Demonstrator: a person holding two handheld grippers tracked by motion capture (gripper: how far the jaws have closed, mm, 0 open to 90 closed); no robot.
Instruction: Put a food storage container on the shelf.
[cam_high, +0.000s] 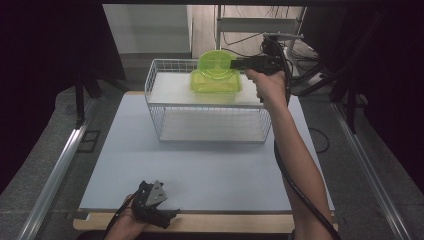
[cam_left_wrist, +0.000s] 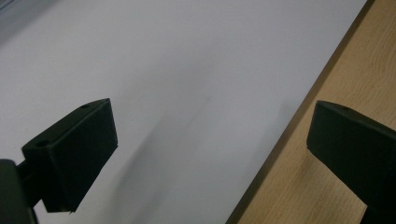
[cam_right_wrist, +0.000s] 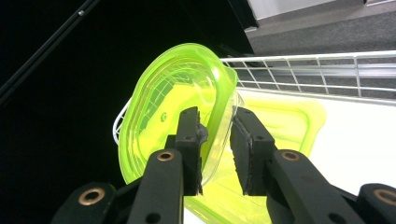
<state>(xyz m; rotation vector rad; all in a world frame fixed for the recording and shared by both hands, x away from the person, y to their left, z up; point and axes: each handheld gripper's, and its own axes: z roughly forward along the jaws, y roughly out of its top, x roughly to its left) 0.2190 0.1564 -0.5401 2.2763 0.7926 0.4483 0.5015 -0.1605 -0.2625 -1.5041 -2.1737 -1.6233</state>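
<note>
A clear lime-green bowl (cam_high: 214, 62) (cam_right_wrist: 163, 112) stands on edge, tilted, over a lime-green rectangular container (cam_high: 216, 85) (cam_right_wrist: 294, 123). The container sits on the top shelf of a white wire rack (cam_high: 152, 82). My right gripper (cam_high: 235, 64) (cam_right_wrist: 217, 140) reaches in from the right, and the bowl's wall and rim pass between its jaws. The jaws stand slightly apart, and the right pad does not press on the rim. My left gripper (cam_high: 156, 207) (cam_left_wrist: 210, 154) rests low at the table's front edge, jaws wide open with nothing between them.
The rack has a bare lower shelf (cam_high: 210, 125) and stands at the back of the pale table mat (cam_high: 200, 165). A wooden table edge (cam_left_wrist: 355, 60) runs along the front. Metal rails (cam_high: 60, 165) flank the table, and a cable (cam_high: 300, 190) trails along the right forearm.
</note>
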